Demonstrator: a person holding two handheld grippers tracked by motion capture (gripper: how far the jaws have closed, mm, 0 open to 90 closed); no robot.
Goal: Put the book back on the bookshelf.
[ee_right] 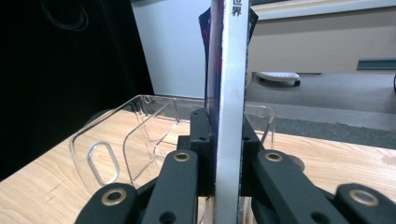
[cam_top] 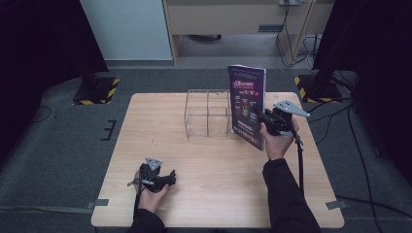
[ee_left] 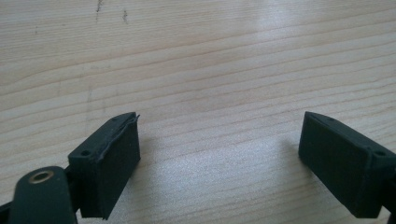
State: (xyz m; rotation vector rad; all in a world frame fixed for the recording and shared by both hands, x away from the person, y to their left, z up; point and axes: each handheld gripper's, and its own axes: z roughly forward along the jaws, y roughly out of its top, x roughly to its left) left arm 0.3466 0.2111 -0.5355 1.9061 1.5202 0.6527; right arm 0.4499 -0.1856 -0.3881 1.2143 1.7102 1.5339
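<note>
The right gripper (cam_top: 265,119) is holding a book (cam_top: 248,104) upright by its spine edge. In the right gripper view the jaws are pressing on both faces of the book (ee_right: 229,93), so this claw is closed on it as tightly as the book's thickness allows. The book is standing on end above the table (cam_top: 214,194), its purple cover facing the clear acrylic rack (cam_top: 208,112), which is just to the left of the claw and slightly beyond it. In the right gripper view the rack (ee_right: 135,135) is appearing just behind and to the left of the jaws, its curved walls and oval handle hole showing.

The left gripper (cam_top: 167,178) is resting low over the table near the person's side, well apart from the book and the rack. Its jaws are standing wide apart in the left gripper view, with nothing between them but bare wood (ee_left: 210,70).

I am judging that the step in hand is carrying the book toward the rack, in order to stand it in one of the compartments. The book is not yet inside; its lower edge seems beside the rack's right wall. The next move is calling for keeping the book vertical, lining its edge up with a slot between the dividers, and lowering it without knocking the light rack. Opening the claw should wait until the book is resting on the rack's bottom.
</note>
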